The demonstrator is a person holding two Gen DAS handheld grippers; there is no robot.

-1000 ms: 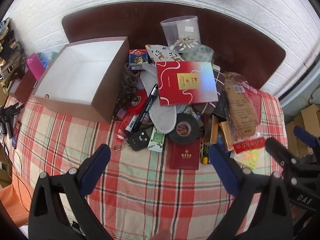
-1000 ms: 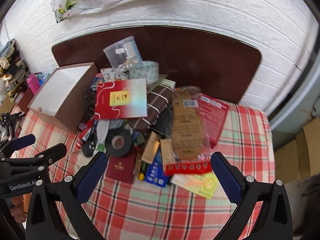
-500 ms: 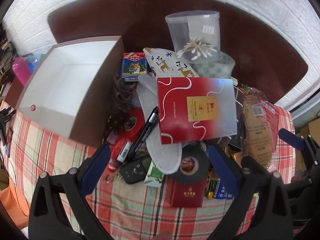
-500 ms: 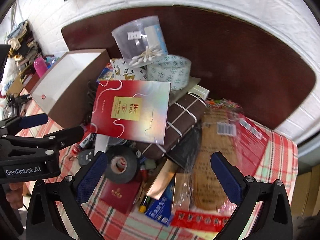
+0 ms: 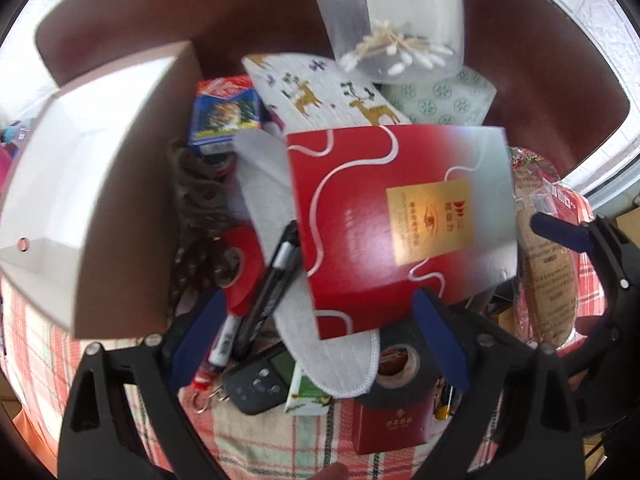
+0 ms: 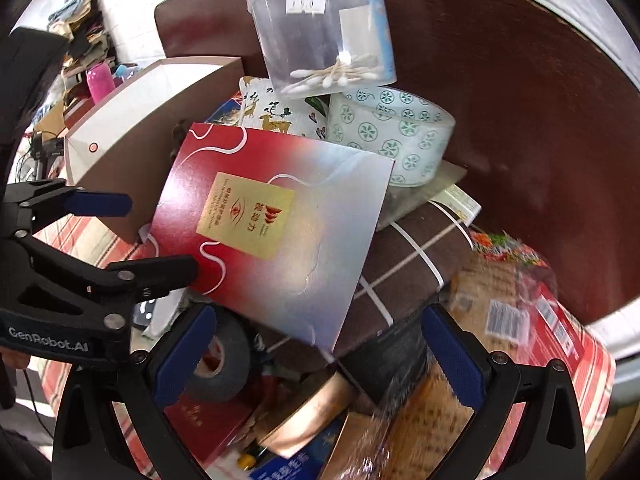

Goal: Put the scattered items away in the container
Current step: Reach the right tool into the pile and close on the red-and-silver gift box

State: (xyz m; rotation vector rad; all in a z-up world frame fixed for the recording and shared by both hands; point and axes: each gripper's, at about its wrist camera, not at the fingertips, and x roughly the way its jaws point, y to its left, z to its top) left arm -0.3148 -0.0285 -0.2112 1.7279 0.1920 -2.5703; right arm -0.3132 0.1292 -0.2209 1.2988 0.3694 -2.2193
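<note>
**Both grippers spread wide over the heap**

We hold our left gripper [image 5: 320,340] with jaws released, low over the pile's near edge, its tips framing a black marker [image 5: 272,284] and a grey insole [image 5: 280,240]. Our right gripper [image 6: 316,352] is likewise spread, gripping nothing, above a black tape roll [image 6: 224,356] and a brown checked pouch [image 6: 404,256]. A red-and-silver box [image 5: 400,224] tops the scattered items, with a clear cotton-swab tub [image 6: 324,28] behind it. The open cardboard container [image 5: 80,184] stands at the pile's left, touching it, on the plaid cloth [image 5: 260,440].
</note>
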